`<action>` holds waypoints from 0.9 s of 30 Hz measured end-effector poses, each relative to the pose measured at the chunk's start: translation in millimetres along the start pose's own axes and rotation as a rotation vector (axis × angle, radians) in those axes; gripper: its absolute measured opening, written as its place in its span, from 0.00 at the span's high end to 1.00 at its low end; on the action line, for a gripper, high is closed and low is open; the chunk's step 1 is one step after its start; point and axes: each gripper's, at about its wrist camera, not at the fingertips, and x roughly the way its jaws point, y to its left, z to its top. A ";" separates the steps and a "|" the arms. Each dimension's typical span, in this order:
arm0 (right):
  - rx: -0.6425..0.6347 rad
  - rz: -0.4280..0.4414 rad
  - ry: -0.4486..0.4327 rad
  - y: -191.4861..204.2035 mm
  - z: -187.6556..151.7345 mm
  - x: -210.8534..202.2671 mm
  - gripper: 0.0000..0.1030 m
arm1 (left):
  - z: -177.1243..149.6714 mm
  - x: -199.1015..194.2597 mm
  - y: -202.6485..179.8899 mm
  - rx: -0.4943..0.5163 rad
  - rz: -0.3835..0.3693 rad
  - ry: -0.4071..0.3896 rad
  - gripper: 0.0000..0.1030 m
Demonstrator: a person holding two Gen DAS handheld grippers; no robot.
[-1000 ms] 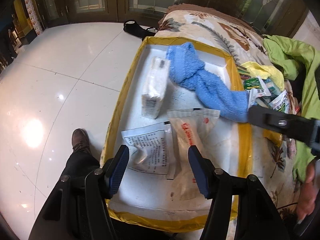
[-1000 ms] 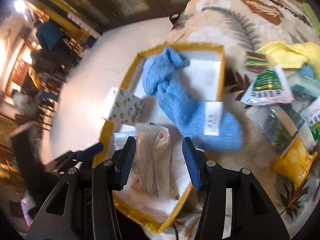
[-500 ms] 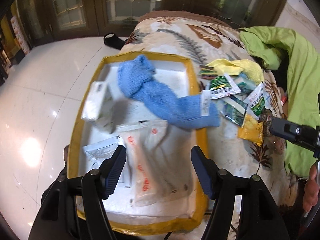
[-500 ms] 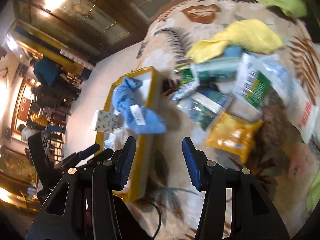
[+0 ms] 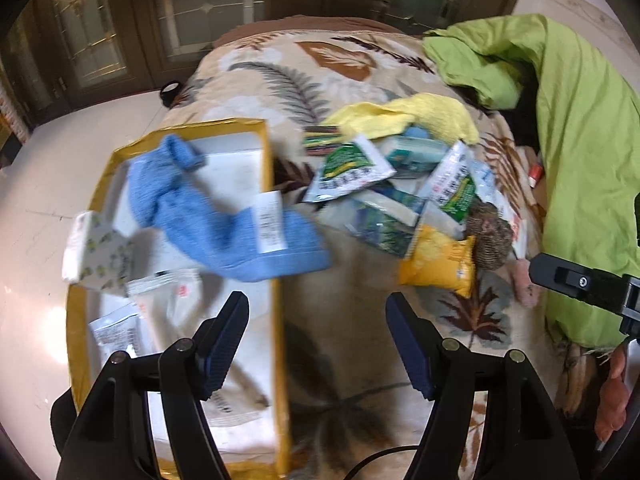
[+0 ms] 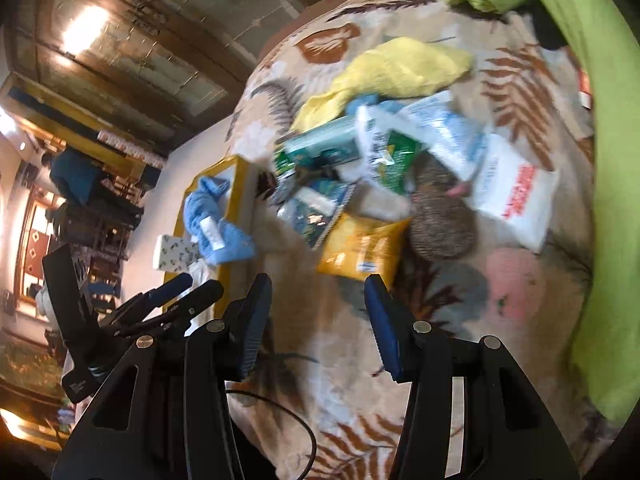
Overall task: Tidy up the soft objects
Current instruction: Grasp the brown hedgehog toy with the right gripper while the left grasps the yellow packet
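Note:
A white box with a yellow rim (image 5: 272, 200) (image 6: 236, 184) holds a blue towel (image 5: 216, 208) (image 6: 208, 224) that hangs over its right edge, a tissue pack (image 5: 96, 252) (image 6: 172, 252) and clear plastic packets (image 5: 168, 300). To its right lies a pile on the leaf-print blanket (image 5: 344, 340): a yellow cloth (image 5: 420, 116) (image 6: 400, 68), green and white sachets (image 5: 352, 168), a yellow packet (image 5: 440, 264) (image 6: 360, 248) and a brown speckled soft object (image 5: 488, 236) (image 6: 440, 220). My left gripper (image 5: 316, 344) is open and empty above the box's right rim. My right gripper (image 6: 316, 320) is open and empty, just short of the yellow packet.
A green fabric (image 5: 568, 120) (image 6: 612, 160) lies along the right side. A white and red bag (image 6: 516, 196) lies right of the pile. White tiled floor (image 5: 40, 208) lies left of the box. A black cable (image 6: 296, 432) runs near the blanket's front.
Both grippers have swung right, away from the box and toward the pile on the blanket. Both stay open and empty. The towel and packets in the box have not moved.

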 end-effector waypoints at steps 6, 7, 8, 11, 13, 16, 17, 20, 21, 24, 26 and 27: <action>0.042 -0.015 -0.015 -22.9 2.1 -8.9 0.53 | 2.7 9.6 -25.3 0.045 -0.009 0.016 0.31; 0.045 -0.015 -0.014 -24.7 2.3 -9.3 0.53 | 2.5 11.9 -28.6 0.053 -0.007 0.021 0.31; 0.050 -0.013 -0.014 -26.9 2.4 -9.5 0.53 | 2.5 13.7 -30.7 0.059 -0.007 0.026 0.31; 0.057 -0.013 -0.012 -31.8 2.6 -9.1 0.53 | 2.6 20.3 -34.2 0.061 -0.013 0.043 0.31; 0.061 -0.014 -0.013 -33.9 3.8 -9.1 0.53 | 3.9 24.6 -34.0 0.052 -0.016 0.054 0.31; 0.068 -0.013 -0.018 -36.6 6.7 -9.9 0.53 | 8.0 29.9 -31.3 0.035 -0.025 0.068 0.31; 0.071 -0.016 -0.020 -37.3 7.8 -10.3 0.53 | 9.6 31.0 -30.8 0.031 -0.026 0.069 0.31; 0.091 -0.022 -0.032 -43.0 10.8 -12.8 0.53 | 15.0 35.7 -33.7 0.031 -0.052 0.074 0.31; 0.097 -0.022 -0.033 -44.4 11.9 -13.3 0.53 | 16.8 37.8 -36.2 0.040 -0.057 0.077 0.31; 0.110 -0.022 -0.034 -49.1 14.6 -13.5 0.53 | 21.4 47.1 -48.1 0.082 -0.075 0.094 0.30; 0.103 -0.020 -0.020 -49.4 16.2 -10.5 0.53 | 22.0 54.0 -54.4 0.080 -0.078 0.109 0.30; 0.101 -0.021 -0.015 -49.1 17.0 -9.0 0.53 | 21.9 56.5 -56.1 0.073 -0.083 0.116 0.30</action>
